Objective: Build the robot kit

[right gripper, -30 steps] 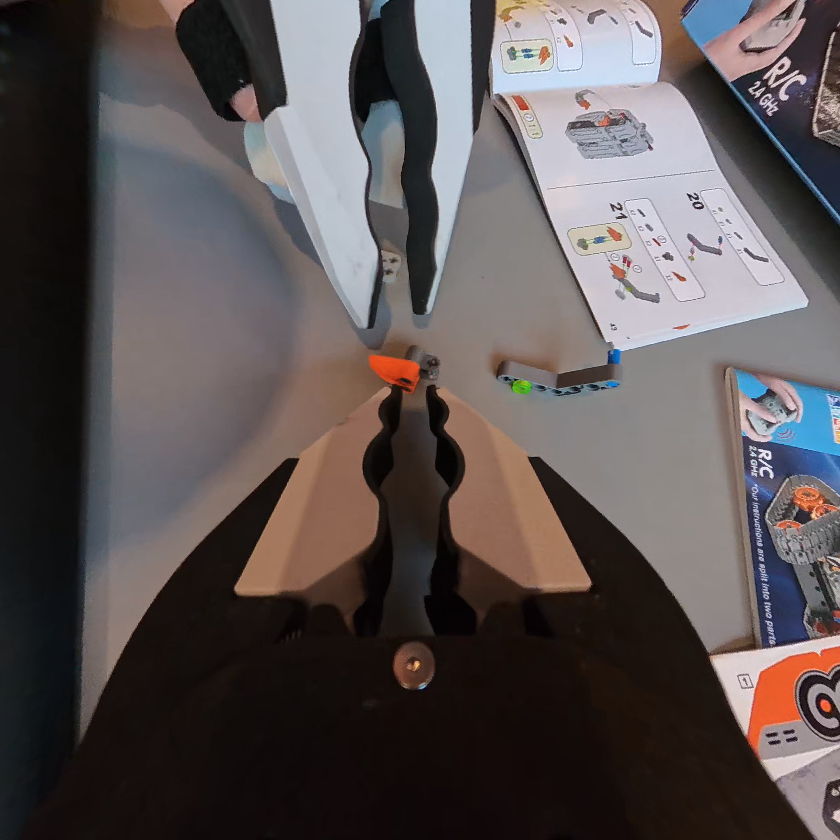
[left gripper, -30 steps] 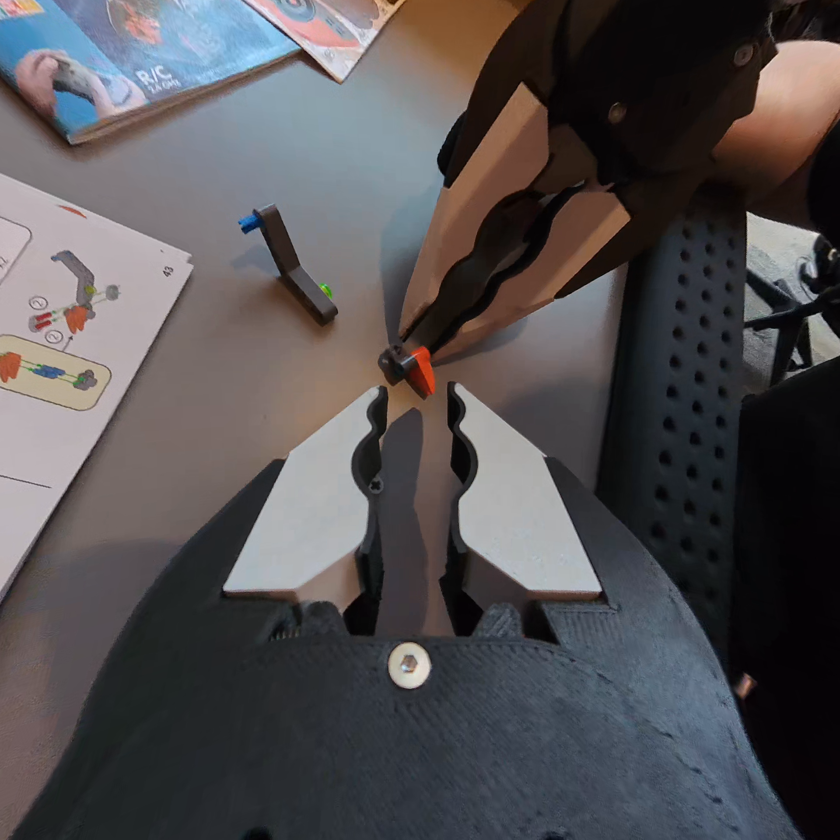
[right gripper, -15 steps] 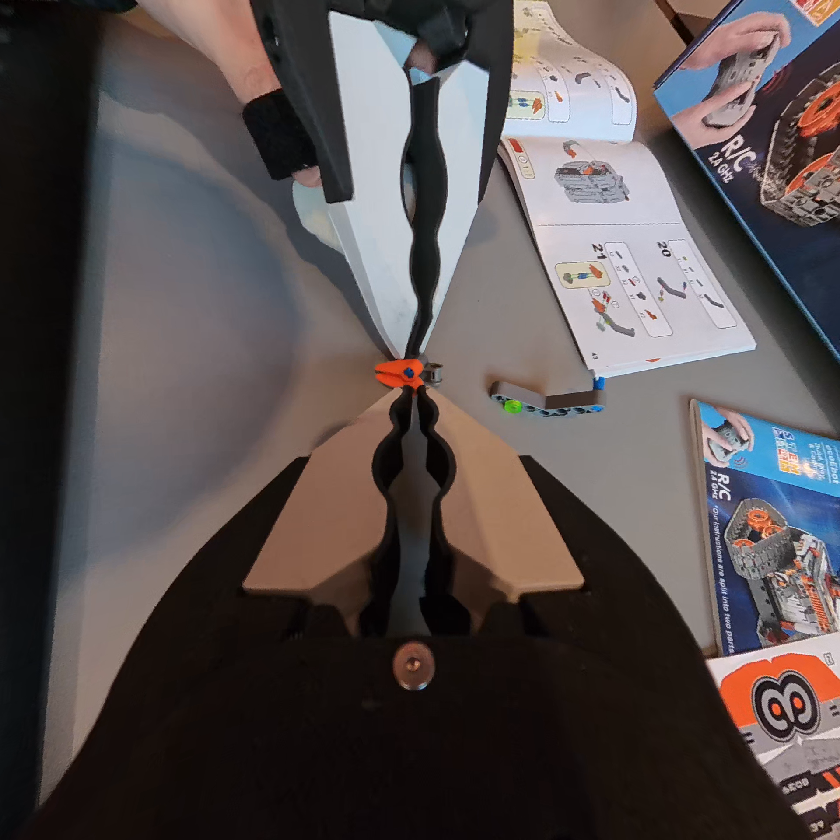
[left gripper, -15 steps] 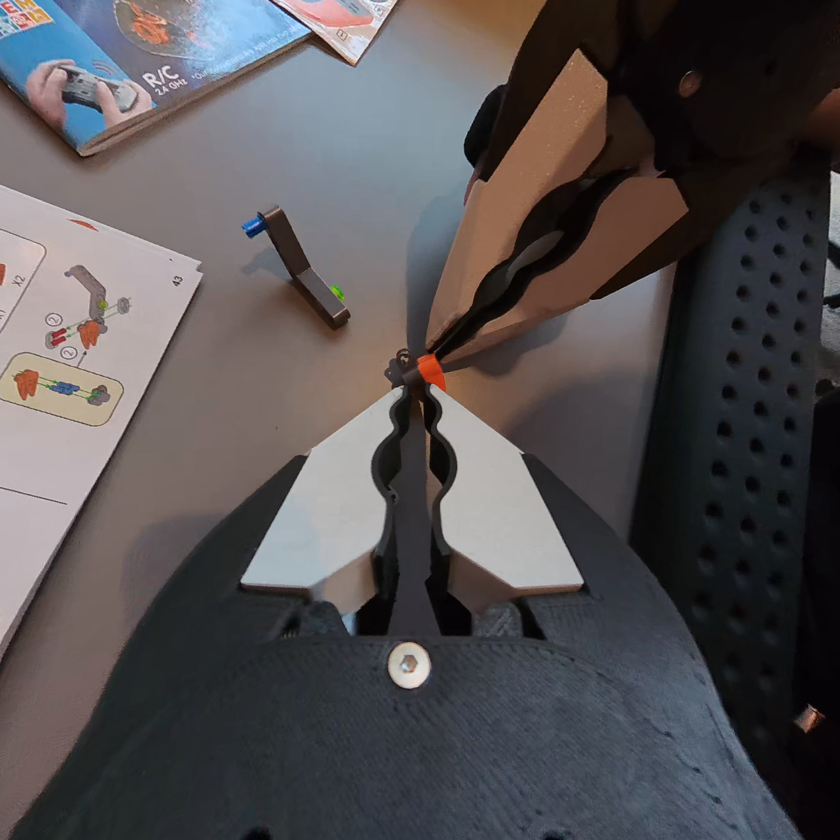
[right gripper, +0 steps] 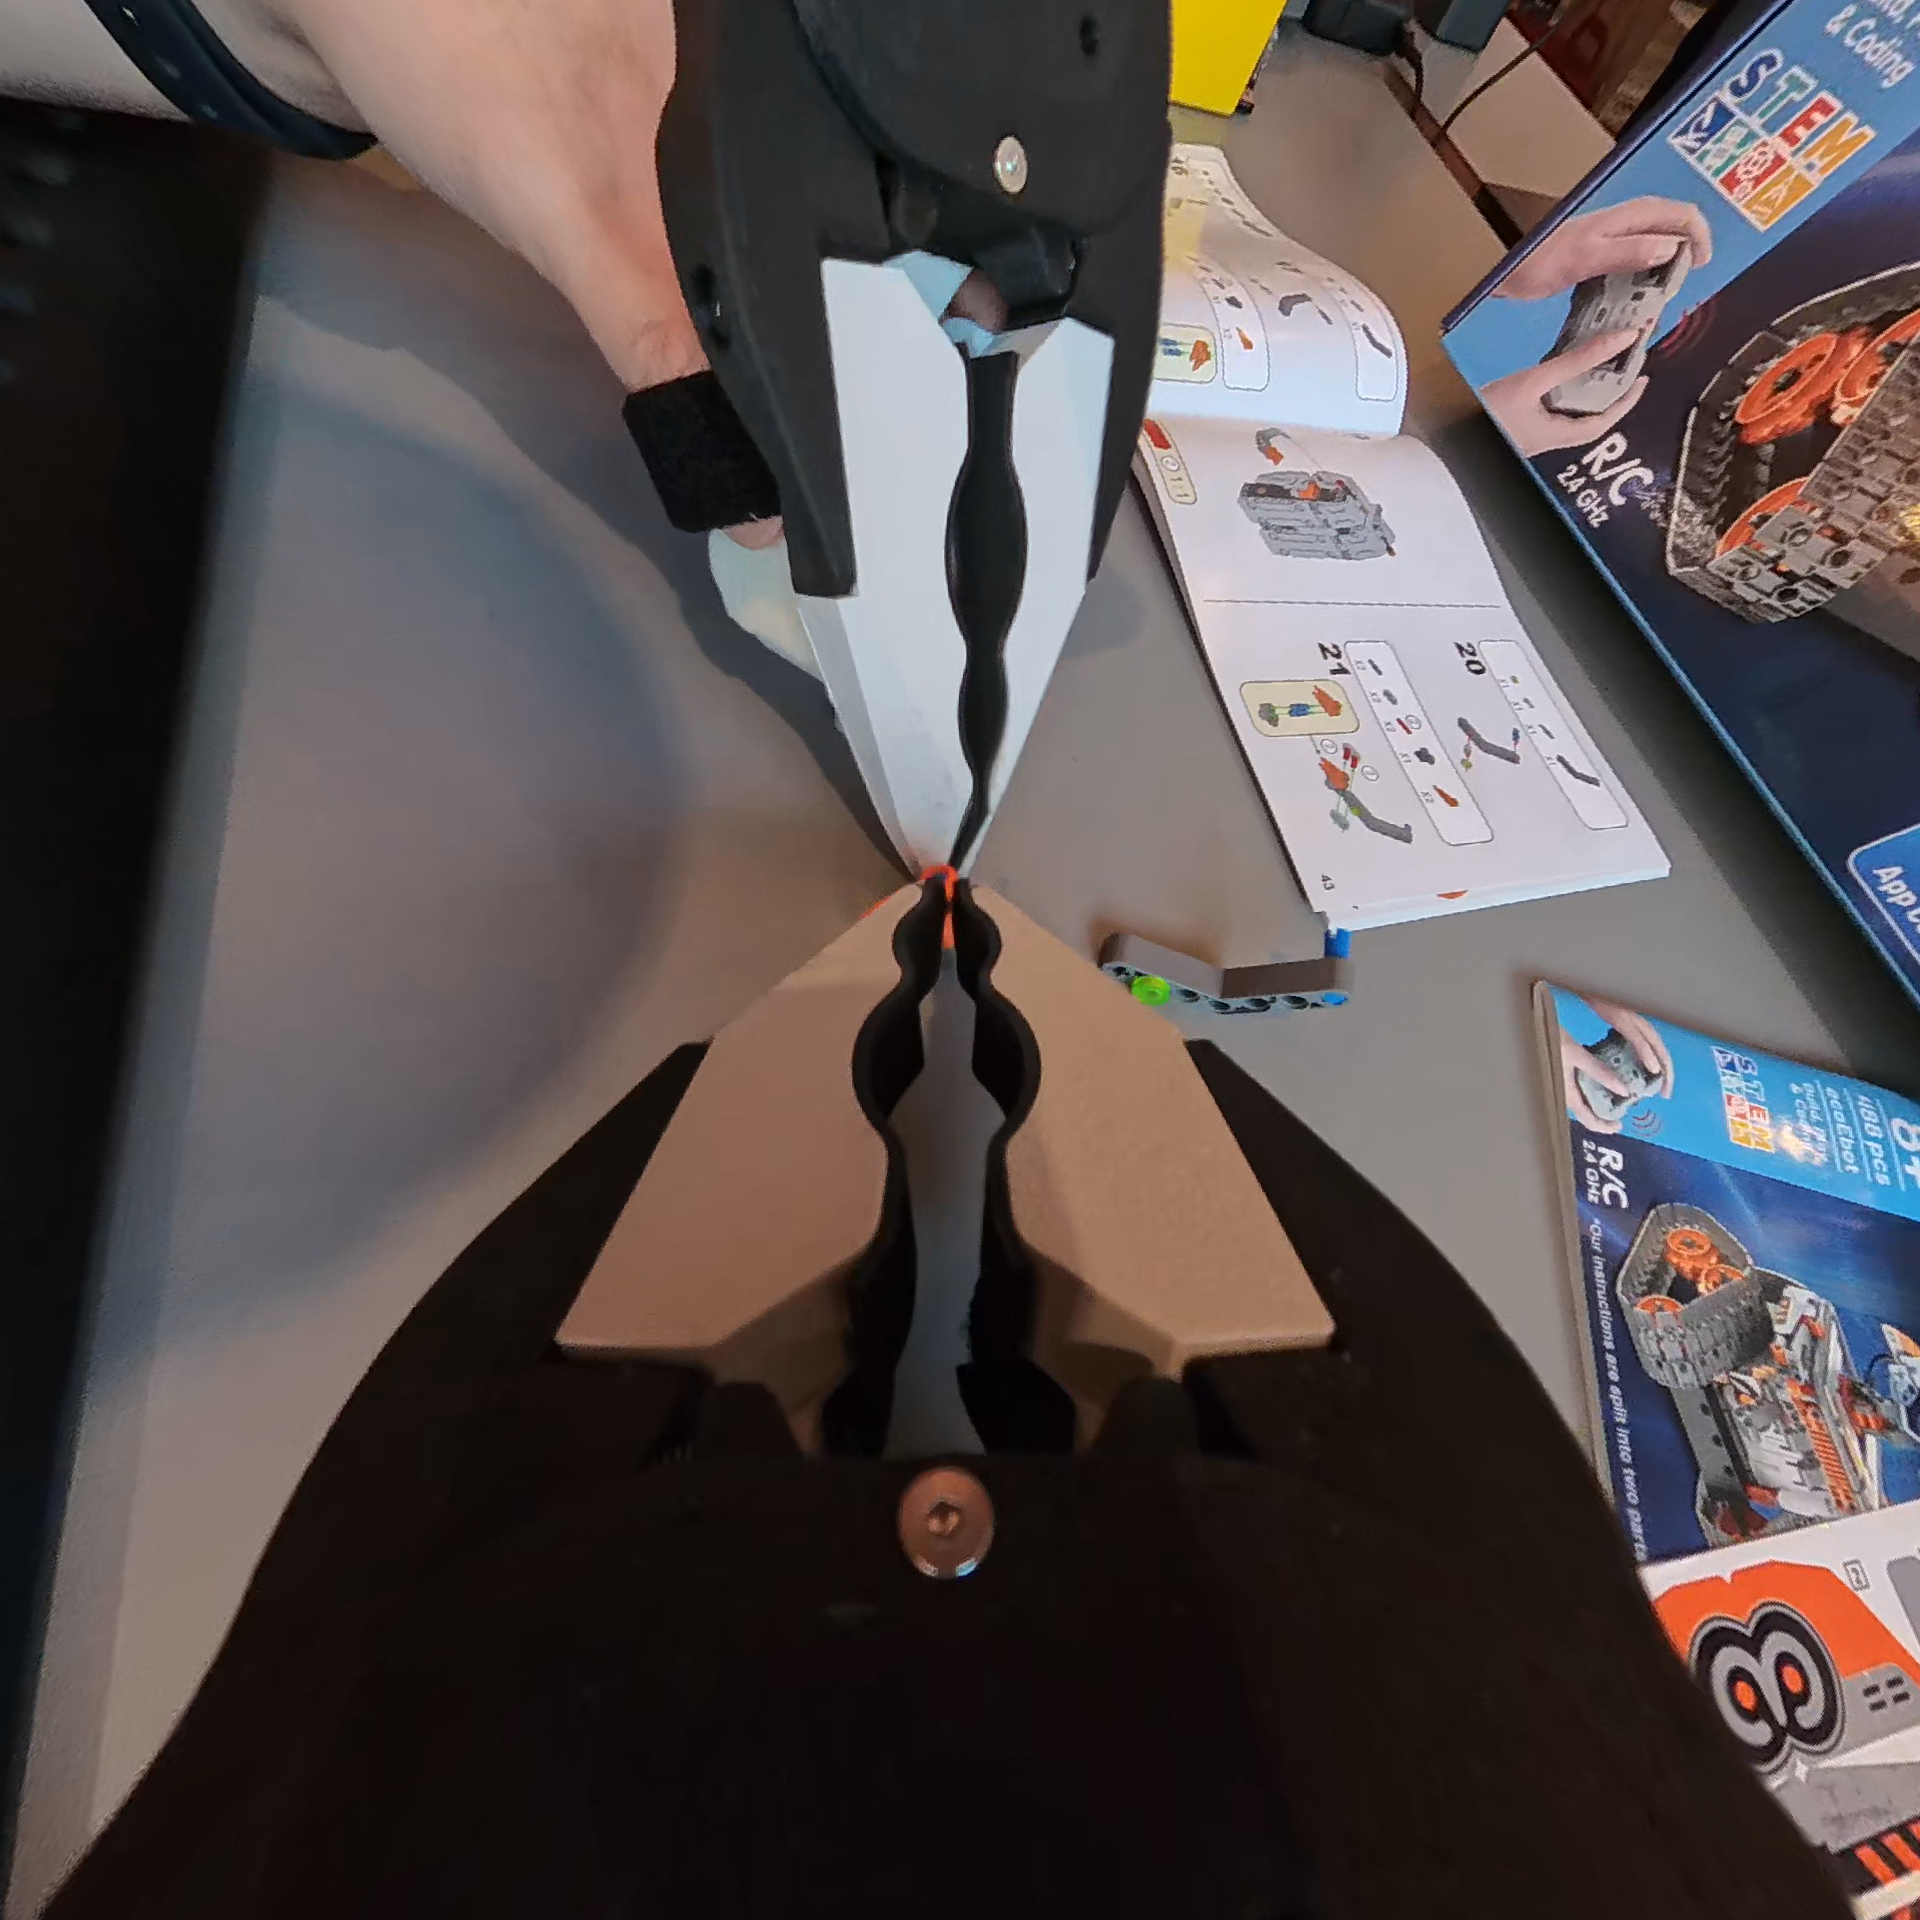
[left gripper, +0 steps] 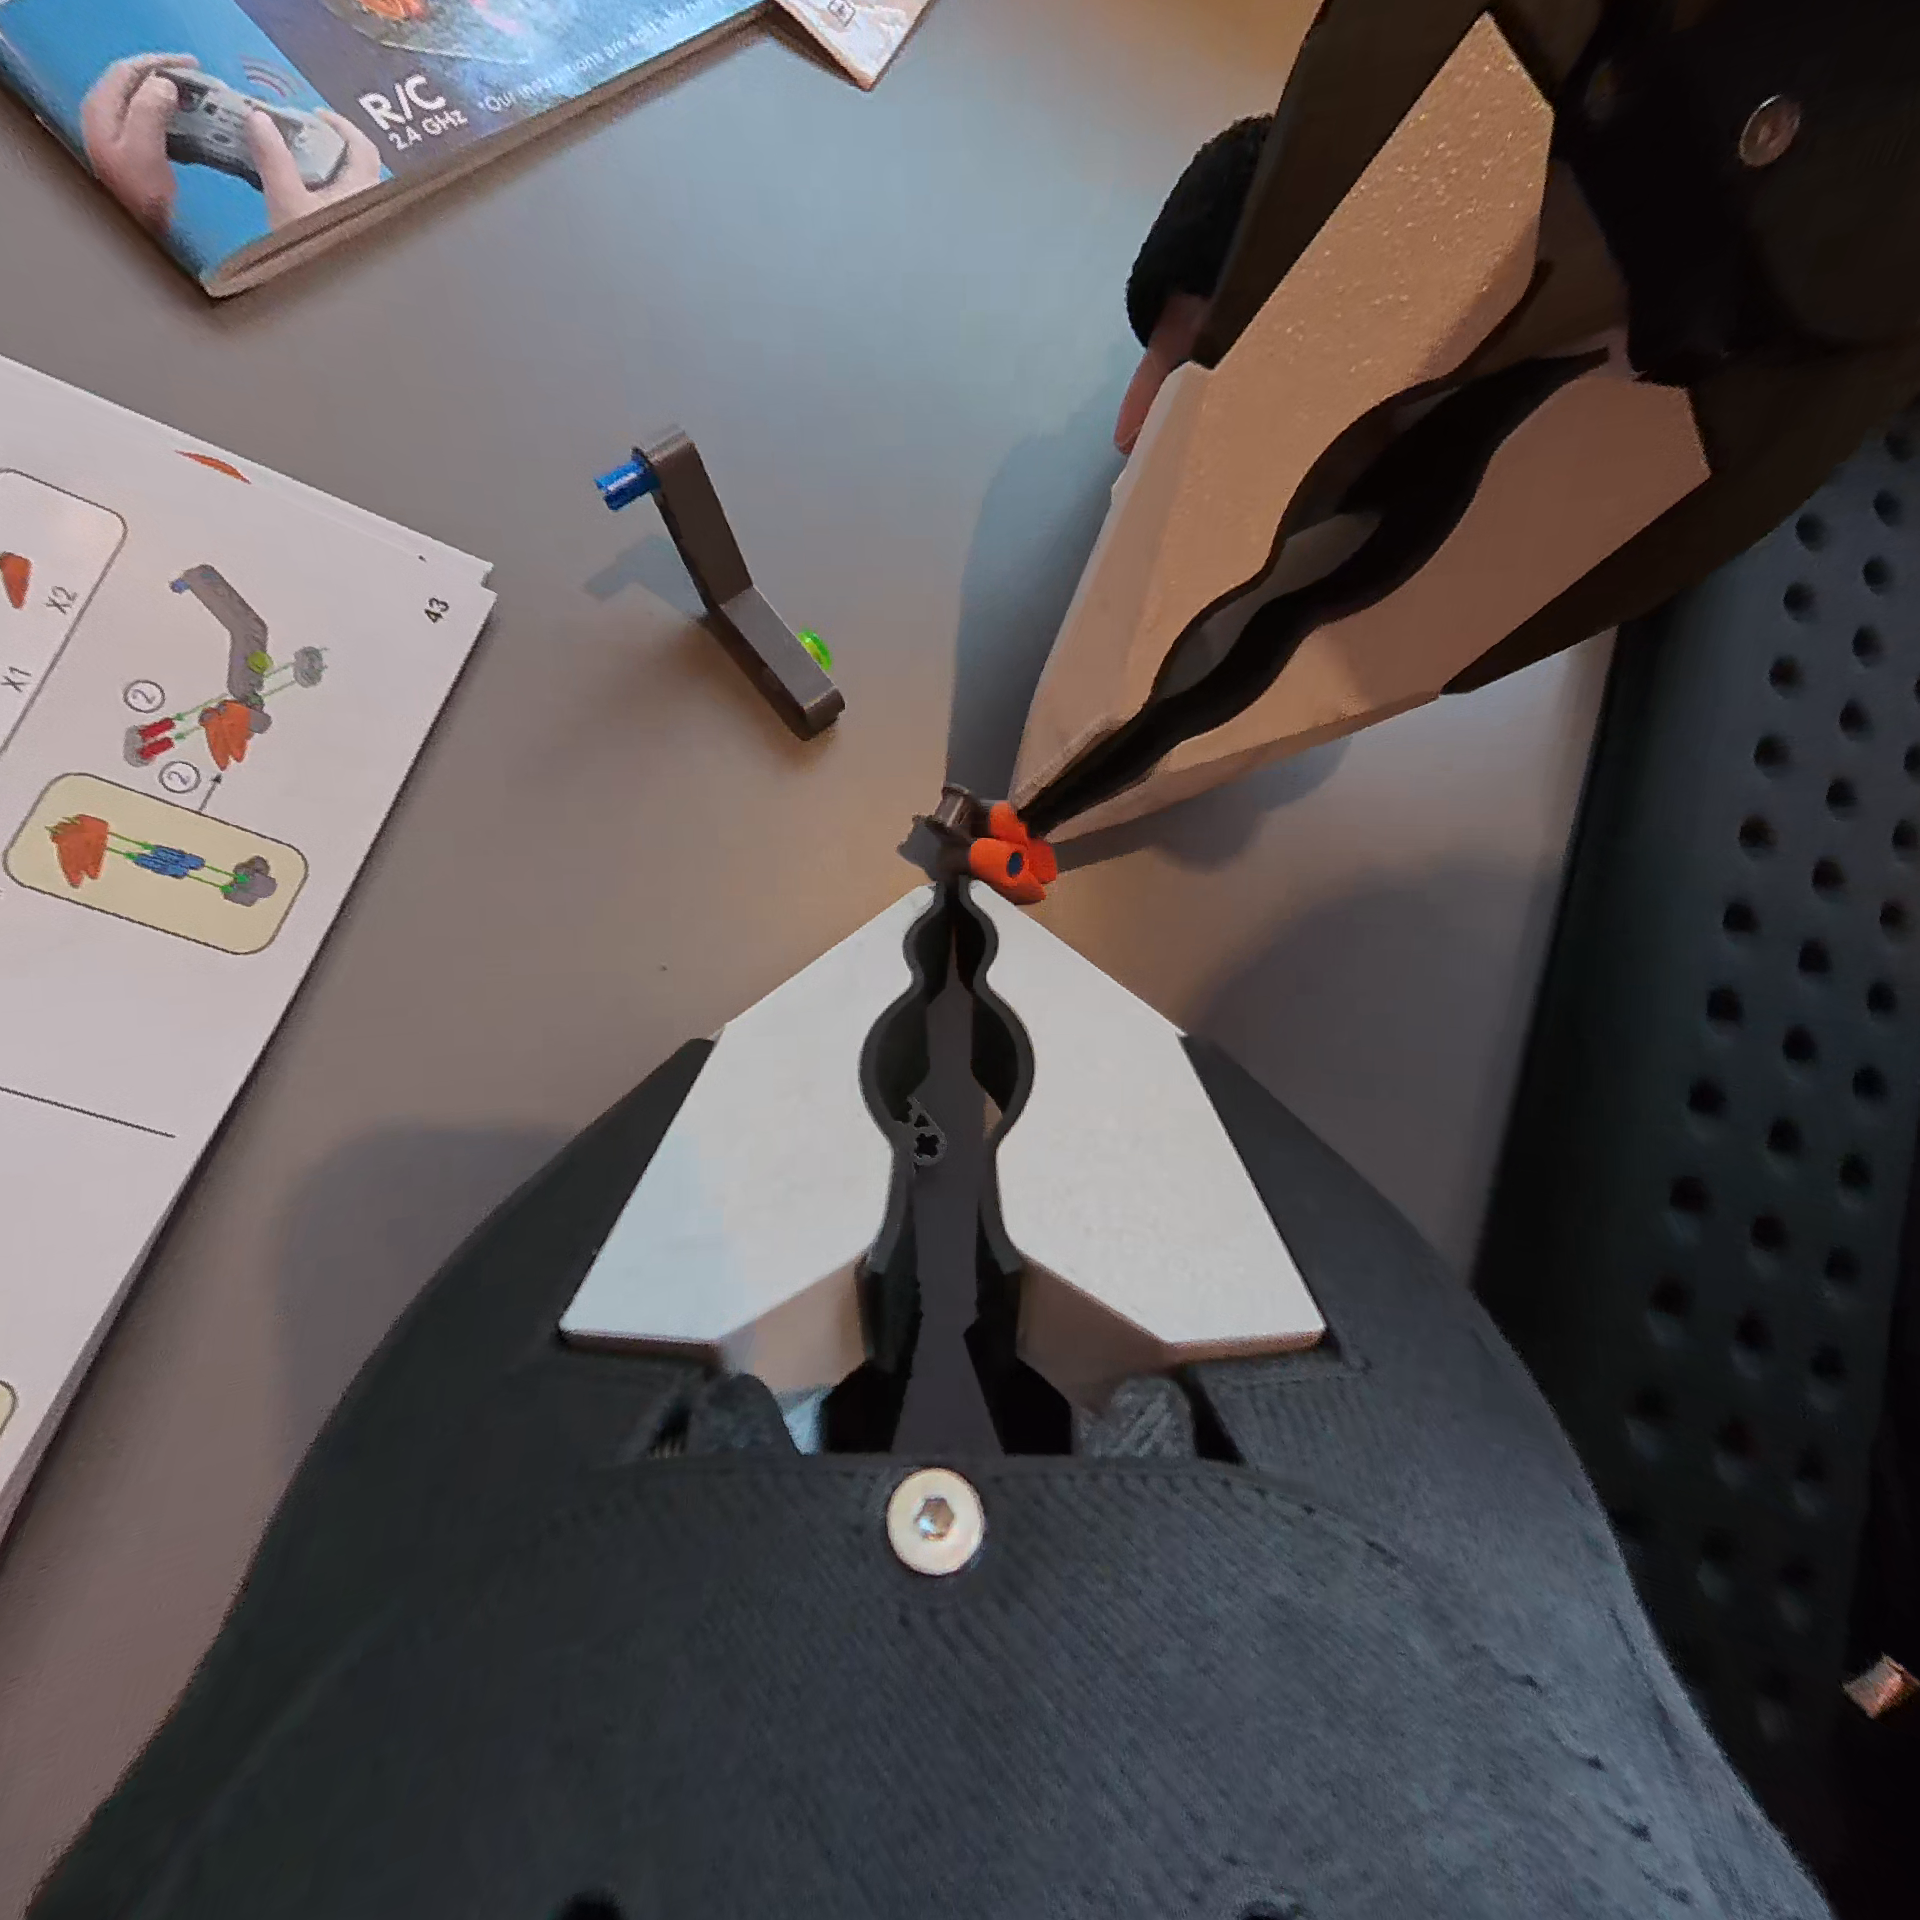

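Note:
A small toy-brick assembly hangs between my two grippers just above the grey table (left gripper: 623, 312). It is an orange piece (left gripper: 1013, 857) with a blue pin in it, joined to a dark grey connector (left gripper: 940, 826). My left gripper (left gripper: 951, 896), with white fingers, is shut on the grey connector's lower end. My right gripper (right gripper: 940, 914), with tan fingers, is shut on the orange piece (right gripper: 945, 930). The right gripper also shows in the left wrist view (left gripper: 1023, 816), coming in from the upper right. The left gripper shows in the right wrist view (right gripper: 951, 862), tip to tip with the right one.
A bent grey beam (left gripper: 727, 613) with a blue and a green pin lies on the table, also seen in the right wrist view (right gripper: 1226, 977). An open instruction booklet (right gripper: 1403, 675), a blue box (right gripper: 1766, 416) and a blue leaflet (right gripper: 1745, 1247) lie around. A dark perforated panel (left gripper: 1714, 1039) borders the table. My two grippers' fingertips are within a few centimetres of each other. The dark perforated panel (left gripper: 1714, 1039) is about equally far from each gripper, around 15 cm.
Both grippers were open beside the small orange and grey assembly on the table. Both have closed on it, the left on the grey end and the right on the orange end.

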